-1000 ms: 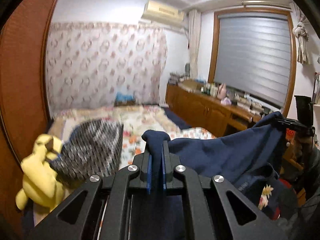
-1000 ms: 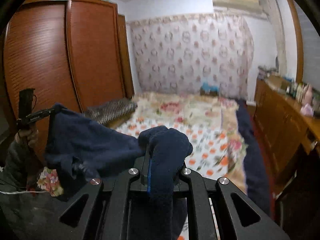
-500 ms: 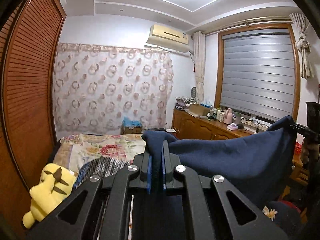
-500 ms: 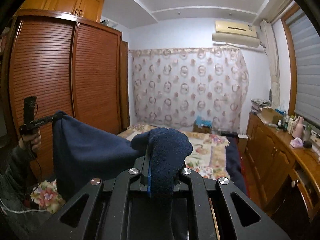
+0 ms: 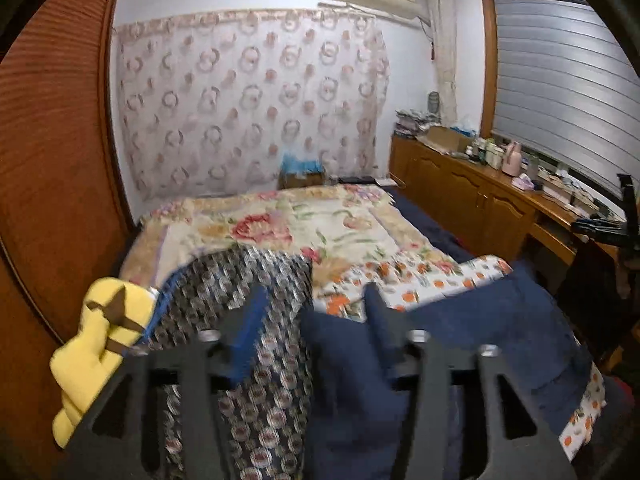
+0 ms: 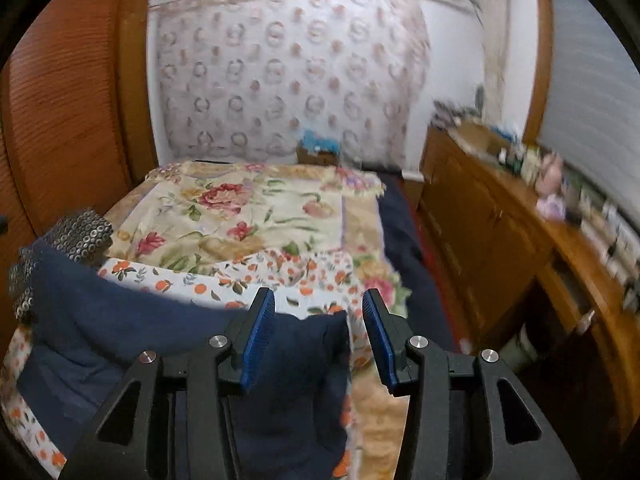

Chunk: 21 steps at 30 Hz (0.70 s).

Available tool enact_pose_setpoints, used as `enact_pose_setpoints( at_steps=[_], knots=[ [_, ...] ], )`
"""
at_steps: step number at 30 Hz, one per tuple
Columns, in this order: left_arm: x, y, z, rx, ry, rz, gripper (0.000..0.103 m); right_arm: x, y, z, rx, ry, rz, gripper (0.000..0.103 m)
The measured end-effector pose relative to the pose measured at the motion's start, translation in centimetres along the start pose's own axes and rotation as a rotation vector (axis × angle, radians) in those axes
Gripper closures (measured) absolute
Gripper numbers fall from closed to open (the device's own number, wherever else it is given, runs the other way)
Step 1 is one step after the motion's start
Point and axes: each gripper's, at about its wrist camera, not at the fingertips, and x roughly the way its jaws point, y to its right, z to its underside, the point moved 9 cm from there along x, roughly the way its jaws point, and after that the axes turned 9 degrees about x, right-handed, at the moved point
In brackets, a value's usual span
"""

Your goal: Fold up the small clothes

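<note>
The navy garment (image 5: pixel 472 332) lies spread across the near end of the bed. In the left wrist view my left gripper (image 5: pixel 314 316) hovers low over the garment's left end, blurred, its jaws opening with the cloth between them but not pinched. In the right wrist view my right gripper (image 6: pixel 318 320) is just above the other end of the navy garment (image 6: pixel 120 332). Its jaws are opening too. A fold of the cloth sits loose between the blue pads (image 6: pixel 260 336).
The bed has a floral quilt (image 6: pixel 240 220) and an orange-print sheet (image 6: pixel 208 280). A dark patterned cloth (image 5: pixel 248 280) and a yellow plush toy (image 5: pixel 100 348) lie at its left edge, beside a wooden wardrobe (image 5: pixel 52 160). A cluttered wooden sideboard (image 6: pixel 500 248) runs along the right.
Both grippers swung down toward the bed and went from shut on the raised navy garment to open. The garment has dropped from hanging between them onto the bed.
</note>
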Motion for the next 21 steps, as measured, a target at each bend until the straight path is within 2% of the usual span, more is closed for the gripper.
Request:
enact_pose_setpoints(
  at_steps=[2, 7, 9, 12, 21],
  knots=[
    [-0.6, 0.5, 1.4, 0.010, -0.010, 0.007, 0.022, -0.1, -0.4, 1.4, -0.001, -0.008, -0.018, 0.055],
    [-1.6, 1.5, 3.8, 0.016, -0.038, 0.020, 0.022, -1.3, 0.6, 3.9, -0.011, -0.036, -0.061, 0.055],
    [-2.0, 2.4, 5.6, 0.009, -0.061, 0.029, 0.022, -2.1, 3.4, 4.2, -0.007, -0.050, -0.078, 0.055],
    [-2.3, 3.5, 8.2, 0.021, -0.090, 0.032, 0.022, -3.3, 4.4, 5.9, 0.006, -0.075, -0.110, 0.055],
    [-0.9, 5.7, 14.5, -0.009, -0.199, 0.081, 0.022, -4.9, 6.6, 8.2, 0.024, -0.153, -0.105, 0.055]
  ],
)
